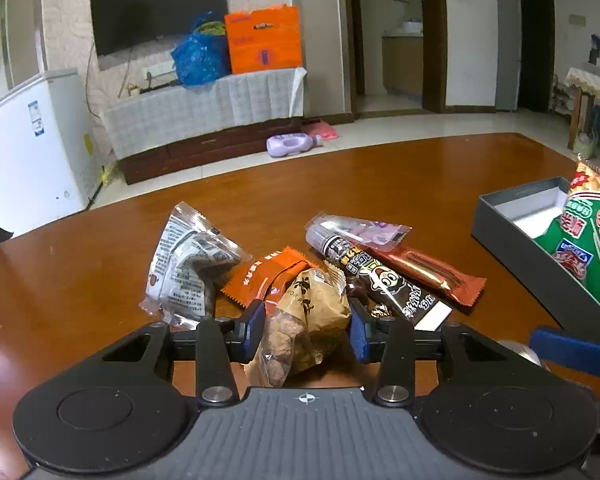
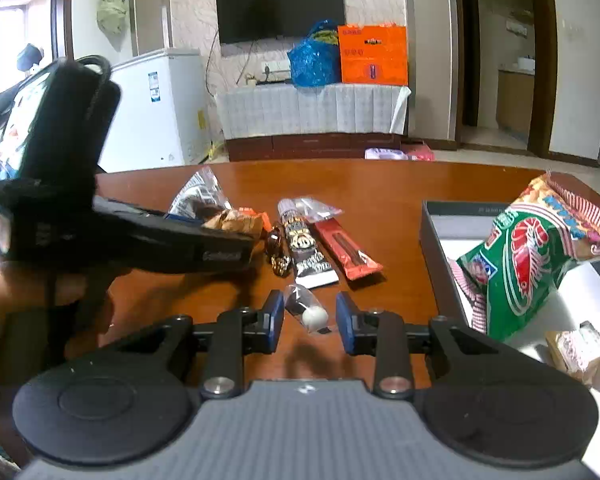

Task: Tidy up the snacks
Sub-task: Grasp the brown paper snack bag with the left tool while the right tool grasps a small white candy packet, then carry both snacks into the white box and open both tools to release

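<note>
My left gripper (image 1: pixel 307 330) is open around a tan packet of nuts (image 1: pixel 308 332) that lies on the brown table; its pads sit at the packet's two sides. Beside the packet lie a silver packet (image 1: pixel 188 264), an orange packet (image 1: pixel 264 276), a black tube snack (image 1: pixel 372 276) and a red bar (image 1: pixel 432 272). My right gripper (image 2: pixel 309 320) is open around a small clear packet with a white ball (image 2: pixel 308 308) on the table. The grey box (image 2: pixel 432 240) at the right holds a green shrimp-chip bag (image 2: pixel 532 264) and a tan wrapped snack (image 2: pixel 584 352).
The left gripper's body (image 2: pixel 140 236) and the hand holding it fill the left of the right wrist view. A clear pouch (image 1: pixel 364 230) lies behind the tube. Small foil candies (image 2: pixel 278 254) lie by the tube. The table's far edge (image 1: pixel 340 148) curves across the room behind.
</note>
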Action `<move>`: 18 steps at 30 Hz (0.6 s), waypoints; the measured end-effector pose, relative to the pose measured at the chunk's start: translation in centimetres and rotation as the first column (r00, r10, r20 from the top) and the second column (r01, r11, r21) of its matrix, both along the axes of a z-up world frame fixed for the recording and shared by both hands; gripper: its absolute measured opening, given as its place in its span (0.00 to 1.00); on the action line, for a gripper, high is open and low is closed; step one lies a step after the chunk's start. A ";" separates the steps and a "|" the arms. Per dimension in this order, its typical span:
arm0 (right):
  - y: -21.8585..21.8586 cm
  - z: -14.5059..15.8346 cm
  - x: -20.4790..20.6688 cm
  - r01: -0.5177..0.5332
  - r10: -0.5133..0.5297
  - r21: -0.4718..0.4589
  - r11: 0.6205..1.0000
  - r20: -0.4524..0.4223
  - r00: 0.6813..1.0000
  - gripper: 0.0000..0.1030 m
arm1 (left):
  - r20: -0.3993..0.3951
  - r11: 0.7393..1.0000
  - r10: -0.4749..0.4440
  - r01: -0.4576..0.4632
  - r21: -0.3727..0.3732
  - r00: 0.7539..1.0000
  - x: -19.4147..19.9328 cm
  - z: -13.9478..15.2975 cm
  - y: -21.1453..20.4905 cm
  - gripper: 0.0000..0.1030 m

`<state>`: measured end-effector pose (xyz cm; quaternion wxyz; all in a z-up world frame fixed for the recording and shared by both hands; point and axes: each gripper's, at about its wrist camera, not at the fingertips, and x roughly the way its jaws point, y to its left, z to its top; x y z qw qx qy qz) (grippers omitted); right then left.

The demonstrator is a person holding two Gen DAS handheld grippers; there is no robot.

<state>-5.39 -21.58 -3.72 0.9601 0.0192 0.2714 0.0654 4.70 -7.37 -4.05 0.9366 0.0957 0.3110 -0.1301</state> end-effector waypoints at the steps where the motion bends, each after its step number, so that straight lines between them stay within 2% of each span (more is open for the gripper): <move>1: 0.1 0.0 0.1 0.000 0.000 -0.002 1.000 0.003 1.000 0.28 | 0.002 1.000 0.003 -0.003 0.008 1.000 -0.2 0.1 0.0 0.42; 10: -0.7 0.4 0.2 0.010 -0.010 0.024 1.000 0.011 1.000 0.28 | 0.041 1.000 0.014 -0.015 0.028 0.999 -1.1 1.5 -0.9 0.41; 18: -1.0 0.5 -0.1 0.029 -0.030 0.033 0.999 0.023 0.999 0.29 | 0.096 1.000 -0.021 0.020 0.003 0.995 -2.1 3.3 -1.9 0.41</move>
